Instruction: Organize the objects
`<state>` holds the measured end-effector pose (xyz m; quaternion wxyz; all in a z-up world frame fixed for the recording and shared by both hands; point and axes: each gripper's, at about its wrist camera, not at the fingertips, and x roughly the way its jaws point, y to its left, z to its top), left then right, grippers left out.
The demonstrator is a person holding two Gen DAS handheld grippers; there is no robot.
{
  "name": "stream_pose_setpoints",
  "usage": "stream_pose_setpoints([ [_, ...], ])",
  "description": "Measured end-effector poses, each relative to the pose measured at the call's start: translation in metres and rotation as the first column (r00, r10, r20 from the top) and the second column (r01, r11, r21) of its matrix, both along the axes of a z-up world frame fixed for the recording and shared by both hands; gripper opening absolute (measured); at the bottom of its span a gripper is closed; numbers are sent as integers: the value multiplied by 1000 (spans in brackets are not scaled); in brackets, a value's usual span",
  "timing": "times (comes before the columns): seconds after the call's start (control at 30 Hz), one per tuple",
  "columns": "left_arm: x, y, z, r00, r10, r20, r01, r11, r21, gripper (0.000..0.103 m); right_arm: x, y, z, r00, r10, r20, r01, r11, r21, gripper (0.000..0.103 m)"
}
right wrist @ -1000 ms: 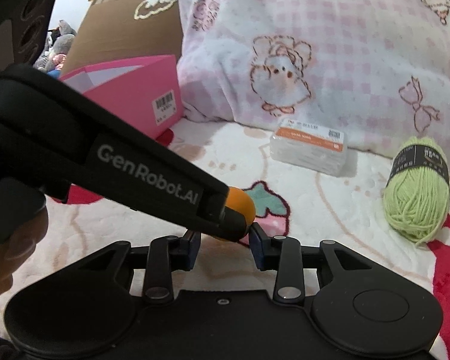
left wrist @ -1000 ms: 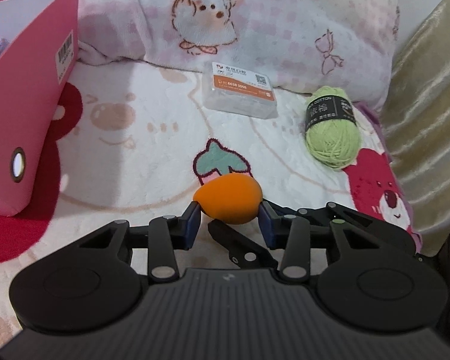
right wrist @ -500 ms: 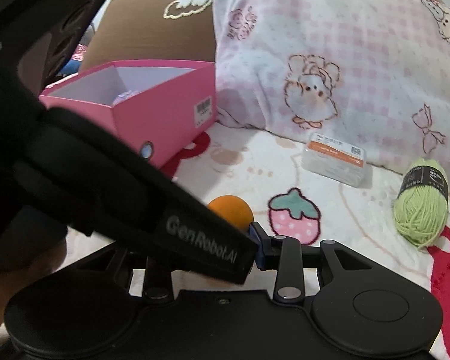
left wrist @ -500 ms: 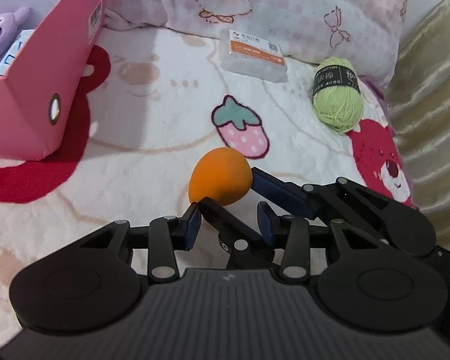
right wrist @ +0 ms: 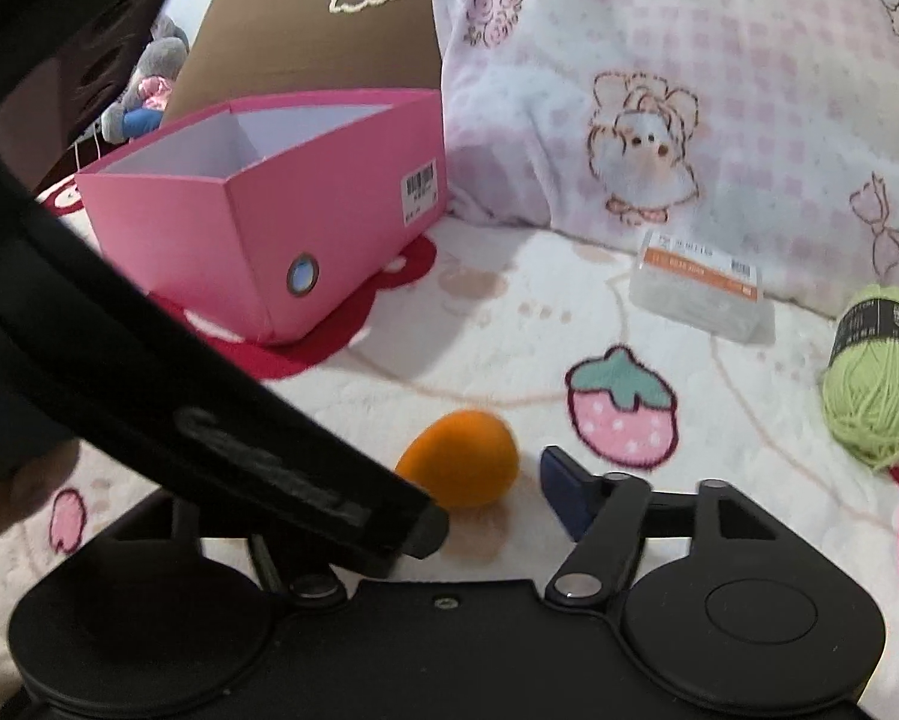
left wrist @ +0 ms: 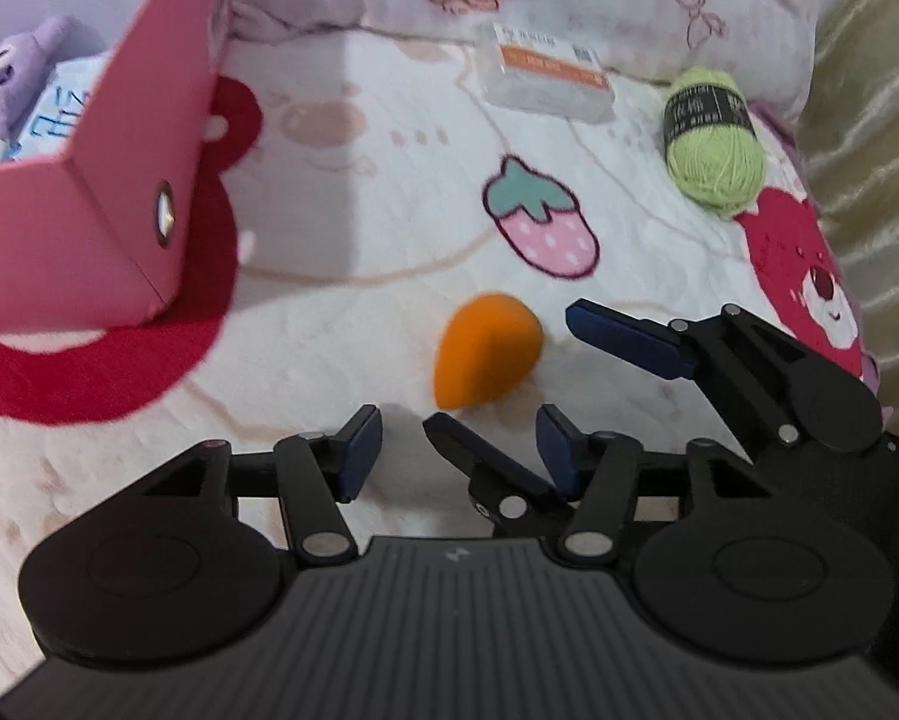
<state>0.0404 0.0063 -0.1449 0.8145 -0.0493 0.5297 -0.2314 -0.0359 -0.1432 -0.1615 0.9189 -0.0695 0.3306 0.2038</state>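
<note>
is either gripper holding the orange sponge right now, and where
Nothing is held. The orange sponge lies free on the blanket; the left gripper and right gripper are both opening, pads clear of it.

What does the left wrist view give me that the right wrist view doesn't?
Left wrist only: the pink box's contents, a purple plush and a blue-and-white packet.
Right wrist only: a brown cardboard box behind it.
Both: the orange sponge lying free on the blanket, green yarn, clear packet, and both grippers opening.
</note>
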Motion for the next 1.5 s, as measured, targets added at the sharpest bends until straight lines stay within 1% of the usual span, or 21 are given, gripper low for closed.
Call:
stream_pose_setpoints([
  [0.13,4,7,2,997,50,53,-48,999,-26,57,7,-5,-6,1000,-7,-22,8,1000,13,76],
  [0.2,8,11,0,997,67,48,-64,996,-55,57,11,-6,-12,1000,-5,-28,5,1000,9,75],
  [0.3,13,13,-5,995,83,52,-79,994,-76,57,16,-8,-16,999,10,-34,-9,1000,20,74],
  [0.37,14,12,-9,994,88,60,-82,992,-93,56,19,-8,-19,999,25,-39,-24,999,22,66],
  [0.47,16,10,-16,993,94,66,-84,987,-138,53,20,-7,-24,999,28,-46,-27,1000,6,57],
  [0.53,14,6,-20,994,75,77,-62,986,-156,48,21,-9,-23,998,16,-60,-15,1000,13,55],
  [0.57,12,5,-21,995,68,78,-54,985,-165,46,22,-12,-21,997,1,-81,2,999,32,54],
  [0.6,10,4,-21,995,62,73,-48,982,-182,43,23,-15,-18,994,-15,-105,22,998,59,53],
  [0.63,8,4,-20,996,62,68,-47,979,-198,42,23,-18,-16,993,-25,-117,35,996,78,53],
  [0.67,6,4,-18,995,61,73,-46,979,-199,42,21,-19,-14,992,-26,-120,37,995,88,53],
  [0.77,2,-1,-10,996,38,76,-24,985,-171,41,14,-17,-11,993,-24,-114,33,996,78,53],
  [0.87,-3,-3,-3,997,33,67,-23,990,-140,39,9,-16,-7,992,-20,-125,30,996,78,53],
  [0.97,-9,-4,6,999,17,48,-13,995,-100,39,4,-17,-2,987,-11,-163,27,995,93,53],
  [1.13,-20,-3,18,1000,-2,21,4,998,-61,39,-2,-17,6,973,-11,-231,43,990,134,53],
  [1.23,-25,-1,25,1000,-16,-5,16,999,-46,38,-10,-19,9,967,-5,-256,49,985,167,53],
  [1.3,-28,1,26,999,-42,-4,42,998,-46,37,-15,-18,11,969,6,-249,37,985,167,53],
  [1.33,-29,3,26,999,-41,-10,41,998,-48,37,-17,-17,11,968,13,-251,30,985,168,53],
  [1.43,-37,6,31,999,-51,0,51,998,-24,36,-22,-12,14,966,25,-257,21,984,176,53],
  [1.5,-40,7,34,999,-52,-2,52,999,-13,36,-26,-7,18,965,20,-262,24,987,162,53],
])
